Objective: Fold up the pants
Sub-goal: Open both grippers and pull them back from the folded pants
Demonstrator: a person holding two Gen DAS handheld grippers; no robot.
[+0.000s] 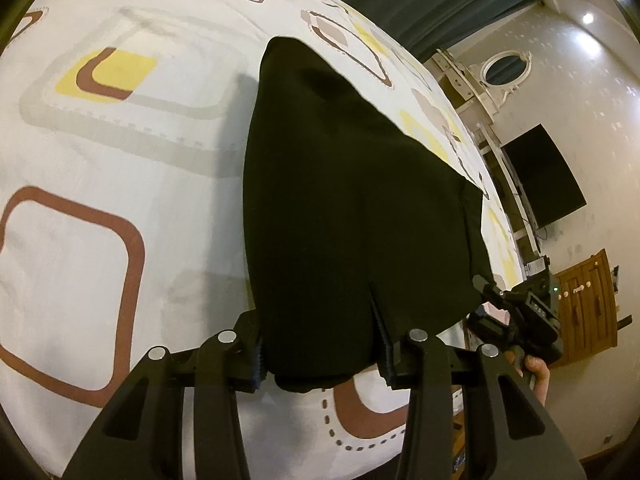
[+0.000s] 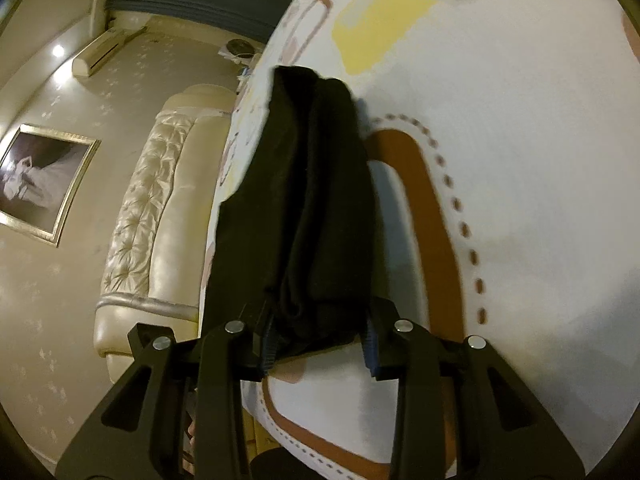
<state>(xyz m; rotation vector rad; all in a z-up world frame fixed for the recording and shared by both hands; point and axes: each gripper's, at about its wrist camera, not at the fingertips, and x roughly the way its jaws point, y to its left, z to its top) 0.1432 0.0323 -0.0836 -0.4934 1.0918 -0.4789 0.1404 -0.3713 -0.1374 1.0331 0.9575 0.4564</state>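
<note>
on the bedsheet (image 1: 120, 160), both tongs grip the pants (image 1: 340, 200) edge.

dim warm indoor light, yellowish cast; one small ceiling spot (image 1: 588, 18) flares white. heavy fisheye bending with a dark vignette at the rims. black pants (image 1: 352, 200) read as near-featureless shadow; bedsheet (image 2: 520, 160) print smears soft in the right wrist view.

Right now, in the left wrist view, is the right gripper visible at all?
Yes, the right gripper shows at the right edge of the black pants, with a hand below it, over the patterned bedsheet.
</note>
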